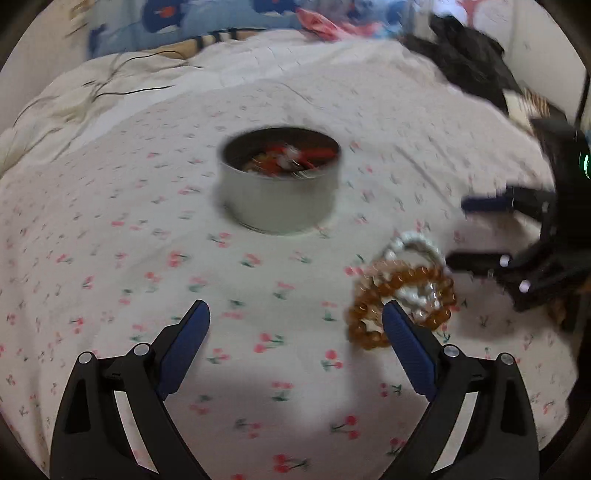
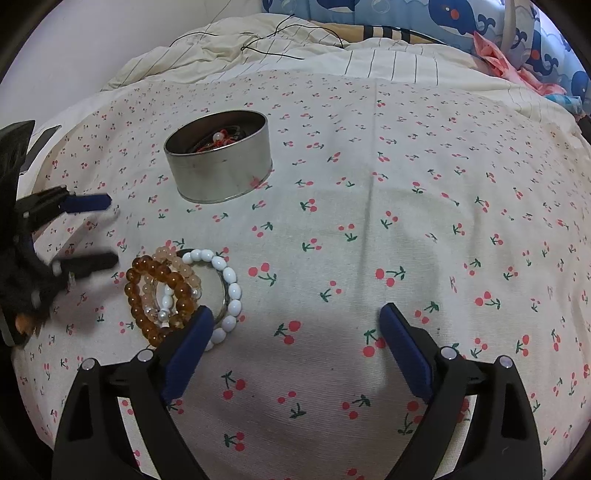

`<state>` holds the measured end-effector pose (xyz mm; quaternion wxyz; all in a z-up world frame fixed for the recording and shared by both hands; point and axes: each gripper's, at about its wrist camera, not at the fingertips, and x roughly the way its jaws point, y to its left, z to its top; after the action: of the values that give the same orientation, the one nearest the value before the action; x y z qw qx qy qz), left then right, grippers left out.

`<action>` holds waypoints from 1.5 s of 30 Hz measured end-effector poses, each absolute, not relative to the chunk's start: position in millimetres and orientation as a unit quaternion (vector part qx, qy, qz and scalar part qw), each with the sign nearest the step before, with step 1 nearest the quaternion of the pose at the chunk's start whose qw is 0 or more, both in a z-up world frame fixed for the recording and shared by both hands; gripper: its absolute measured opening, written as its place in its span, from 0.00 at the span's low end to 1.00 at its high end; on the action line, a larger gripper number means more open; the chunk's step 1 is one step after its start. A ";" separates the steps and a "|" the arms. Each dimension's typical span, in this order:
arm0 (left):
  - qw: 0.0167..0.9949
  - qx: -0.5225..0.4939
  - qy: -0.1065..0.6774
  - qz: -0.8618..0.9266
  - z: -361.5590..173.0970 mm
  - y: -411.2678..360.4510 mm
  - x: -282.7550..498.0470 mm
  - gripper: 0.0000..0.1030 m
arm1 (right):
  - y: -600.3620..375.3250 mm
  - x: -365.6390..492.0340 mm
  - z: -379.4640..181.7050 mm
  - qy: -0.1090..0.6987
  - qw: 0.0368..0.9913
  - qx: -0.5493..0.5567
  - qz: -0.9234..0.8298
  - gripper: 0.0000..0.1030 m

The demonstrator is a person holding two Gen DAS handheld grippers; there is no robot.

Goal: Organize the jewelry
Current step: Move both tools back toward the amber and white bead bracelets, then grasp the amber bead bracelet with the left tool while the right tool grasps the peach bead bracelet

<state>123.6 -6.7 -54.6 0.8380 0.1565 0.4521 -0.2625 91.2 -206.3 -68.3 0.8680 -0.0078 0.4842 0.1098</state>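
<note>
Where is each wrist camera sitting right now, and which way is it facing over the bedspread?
Left wrist: rides the left gripper, jaws open, facing the round metal tin; the bracelet pile lies by its right finger, the right gripper beyond.
Right wrist: rides the right gripper, jaws open, facing the cherry-print bedspread; its left finger overlaps the white bead bracelet, the left gripper at far left.
Shared: tin, bracelets, bedspread, each other's gripper.

1. A cherry-print sheet (image 2: 369, 221) is covering the bed.
2. A striped cream quilt (image 2: 258, 48) is lying bunched along the far edge.
3. A whale-print pillow (image 2: 443, 18) and pink cloth (image 2: 509, 62) are sitting at the far right corner.
4. A thin black cord (image 2: 273, 40) is trailing across the quilt.
</note>
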 end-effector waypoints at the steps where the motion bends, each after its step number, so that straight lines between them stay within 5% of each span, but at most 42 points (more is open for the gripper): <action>1: 0.834 0.179 0.458 -0.251 -62.9 -13.2 122.2 0.89 | -206.1 91.0 -68.7 0.484 0.868 -0.009 0.110 0.86; 9: 0.853 0.211 0.461 -0.124 -64.2 20.2 145.5 0.88 | -207.0 91.5 -69.2 0.485 0.867 -0.009 0.111 0.86; 14: 0.854 0.156 0.448 -0.215 -48.6 10.1 137.2 0.88 | -206.7 91.7 -69.1 0.485 0.867 -0.009 0.111 0.87; 19: 0.839 0.223 0.453 -0.201 -68.1 -12.4 126.7 0.89 | -206.1 91.9 -69.1 0.485 0.867 -0.011 0.112 0.87; 30: 0.837 0.202 0.469 -0.198 -65.4 -0.4 138.4 0.89 | -211.6 88.6 -55.5 0.454 0.884 0.006 0.111 0.87; 35: 0.833 0.180 0.481 -0.207 -66.7 1.5 138.6 0.87 | -201.1 83.9 -46.0 0.426 0.895 -0.008 0.131 0.74; 42: 0.827 0.142 0.504 -0.207 -64.4 17.4 147.6 0.34 | -172.5 79.4 -38.6 0.399 0.897 -0.043 0.183 0.49; 45: 0.828 0.136 0.506 -0.198 -64.1 27.6 151.4 0.33 | -162.1 79.2 -42.0 0.409 0.884 -0.027 0.226 0.48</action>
<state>151.4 27.6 -64.1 0.8284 0.1359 0.5059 -0.1983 79.2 -162.1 -42.0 0.8836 -0.0272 0.4093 0.2260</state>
